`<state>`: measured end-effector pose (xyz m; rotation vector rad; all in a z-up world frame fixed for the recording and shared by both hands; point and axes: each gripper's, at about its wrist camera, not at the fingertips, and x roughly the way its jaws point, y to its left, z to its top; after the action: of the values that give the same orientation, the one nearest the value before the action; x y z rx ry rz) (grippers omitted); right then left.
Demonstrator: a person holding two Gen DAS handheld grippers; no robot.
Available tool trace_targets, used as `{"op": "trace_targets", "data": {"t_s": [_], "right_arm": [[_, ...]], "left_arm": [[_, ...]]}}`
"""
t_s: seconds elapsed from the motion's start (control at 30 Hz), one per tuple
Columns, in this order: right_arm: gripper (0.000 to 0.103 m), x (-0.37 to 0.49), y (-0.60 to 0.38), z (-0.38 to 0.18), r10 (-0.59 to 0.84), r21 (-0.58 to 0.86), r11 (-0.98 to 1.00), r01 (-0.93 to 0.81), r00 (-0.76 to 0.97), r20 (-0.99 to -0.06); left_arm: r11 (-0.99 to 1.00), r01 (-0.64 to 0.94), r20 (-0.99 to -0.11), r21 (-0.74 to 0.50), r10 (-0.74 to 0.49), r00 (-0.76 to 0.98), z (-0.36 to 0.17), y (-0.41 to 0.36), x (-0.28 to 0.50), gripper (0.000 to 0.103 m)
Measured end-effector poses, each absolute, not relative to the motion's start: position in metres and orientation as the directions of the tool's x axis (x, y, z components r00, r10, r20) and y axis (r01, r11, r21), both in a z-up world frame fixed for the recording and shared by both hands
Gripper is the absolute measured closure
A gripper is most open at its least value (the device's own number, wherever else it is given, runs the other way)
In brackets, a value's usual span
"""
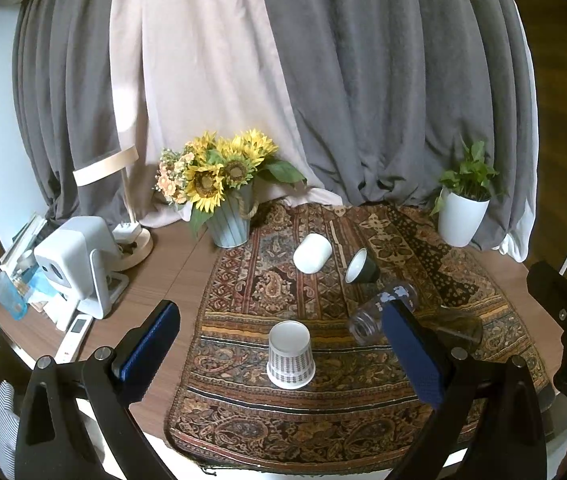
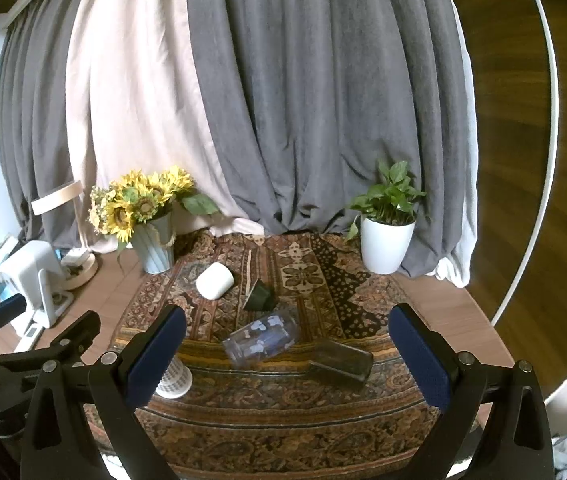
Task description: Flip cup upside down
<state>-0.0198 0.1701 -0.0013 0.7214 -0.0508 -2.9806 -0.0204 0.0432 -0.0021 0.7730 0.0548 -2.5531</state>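
Paisley cloth (image 1: 243, 320), inverted paper cup (image 1: 290, 355), grippers agape

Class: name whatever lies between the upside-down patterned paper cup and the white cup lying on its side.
Nothing: in the left wrist view, only bare patterned cloth separates the paper cup from the white cup.

Left black two-finger gripper with blue pads (image 1: 281, 350): jaws spread wide, holding nothing. Right black blue-padded gripper (image 2: 287, 354): likewise.
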Motion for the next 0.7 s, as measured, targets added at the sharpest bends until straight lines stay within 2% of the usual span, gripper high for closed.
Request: {"op": "trace_targets", "data": {"t_s": [0.7], "right_arm": [[0.001,-0.0238,0.1731,-0.0057,-0.072,0.051,-0.997,0.054,-0.883,-0.464]], "left_arm": [[-0.895,0.435,-0.540,0.099,-0.415,-0.732,-0.0014,0.0405,-0.0251,0.000]]}}
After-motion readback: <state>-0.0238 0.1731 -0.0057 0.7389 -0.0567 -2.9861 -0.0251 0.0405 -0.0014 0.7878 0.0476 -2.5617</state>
